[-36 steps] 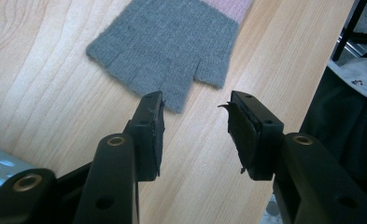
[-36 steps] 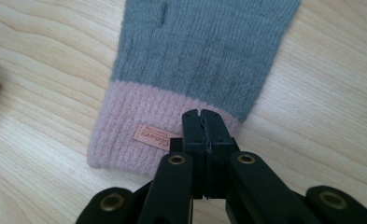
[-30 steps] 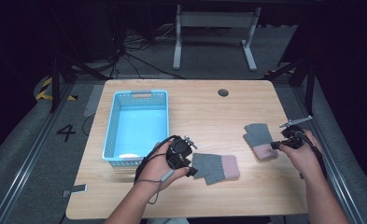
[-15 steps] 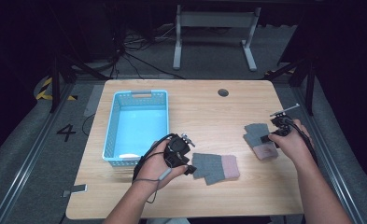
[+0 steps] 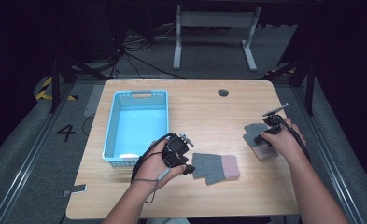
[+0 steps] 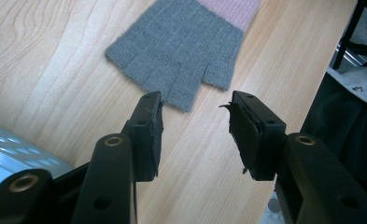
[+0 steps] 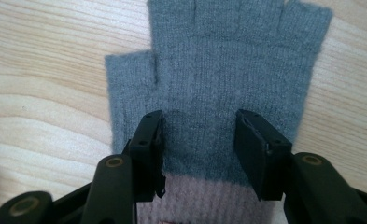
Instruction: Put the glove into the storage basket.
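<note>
Gloves: 2 grey fingerless knit gloves with pink cuffs lie flat on the wooden table [image 5: 209, 116], well apart from each other.

Left to right in the high view: a light blue basket [image 5: 111, 135] stands on the left half of the table. Just right of its near corner, the left gripper [image 5: 187, 167] is held in the person's left hand [image 5: 155, 165], pointing toward the near glove [image 5: 215, 167]. That glove lies close to the table's front edge, near its middle, grey fingers toward the gripper and pink cuff to the right. In the left gripper view the near glove [image 6: 181, 44] lies just beyond the jaw tips; the jaws stand apart over bare wood with nothing between them, so this tool is released.

Farther right, the far glove [image 5: 257, 136] lies near the table's right edge, partly covered by the person's right hand [image 5: 281, 140], which holds the right gripper [image 5: 264, 134] down over it. In the right gripper view the far glove [image 7: 228, 60] is spread flat, 4 short finger stubs at the top, thumb at the left, cuff at the bottom. The jaws have just been opening and now stand wide over the glove's palm, 1 pad at each side of its middle, not pinching the knit.

A dark round hole [image 5: 223, 92] marks the table's far edge.
</note>
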`<state>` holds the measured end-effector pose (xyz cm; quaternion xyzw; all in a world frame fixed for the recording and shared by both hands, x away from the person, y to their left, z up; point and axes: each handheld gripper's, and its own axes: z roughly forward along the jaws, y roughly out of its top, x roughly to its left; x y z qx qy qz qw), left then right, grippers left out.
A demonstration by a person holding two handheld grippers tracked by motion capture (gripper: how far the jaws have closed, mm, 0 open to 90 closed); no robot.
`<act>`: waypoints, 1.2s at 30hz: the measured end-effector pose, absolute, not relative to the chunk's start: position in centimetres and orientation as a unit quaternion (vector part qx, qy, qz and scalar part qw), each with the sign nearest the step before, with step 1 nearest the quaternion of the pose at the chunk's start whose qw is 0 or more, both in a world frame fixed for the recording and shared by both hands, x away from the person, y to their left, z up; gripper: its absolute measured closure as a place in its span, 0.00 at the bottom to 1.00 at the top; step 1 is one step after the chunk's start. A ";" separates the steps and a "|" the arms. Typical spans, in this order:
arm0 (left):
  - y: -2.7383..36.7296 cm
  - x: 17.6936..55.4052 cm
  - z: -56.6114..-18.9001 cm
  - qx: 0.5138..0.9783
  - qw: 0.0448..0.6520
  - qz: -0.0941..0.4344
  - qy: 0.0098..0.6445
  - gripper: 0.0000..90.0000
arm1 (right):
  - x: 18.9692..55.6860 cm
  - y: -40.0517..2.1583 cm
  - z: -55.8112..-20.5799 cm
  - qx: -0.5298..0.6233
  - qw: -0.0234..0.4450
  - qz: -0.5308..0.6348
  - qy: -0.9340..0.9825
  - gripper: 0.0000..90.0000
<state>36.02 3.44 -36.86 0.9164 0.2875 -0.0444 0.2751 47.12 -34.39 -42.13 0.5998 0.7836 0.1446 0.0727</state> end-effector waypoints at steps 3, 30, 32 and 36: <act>3.3 36.0 -37.0 0.918 0.272 -0.045 0.286 0.61 | 47.2 -34.2 -42.2 0.606 0.077 0.138 0.780 0.60; 3.6 36.0 -36.6 0.915 0.278 -0.042 0.288 0.61 | 46.6 -35.2 -40.4 0.587 0.066 0.188 0.785 0.90; 3.7 36.0 -36.5 0.916 0.279 -0.042 0.287 0.61 | 46.3 -35.2 -39.8 0.585 0.068 0.194 0.785 0.90; 3.7 35.9 -36.5 0.915 0.280 -0.041 0.287 0.61 | 45.8 -35.1 -38.6 0.575 0.073 0.201 0.790 0.90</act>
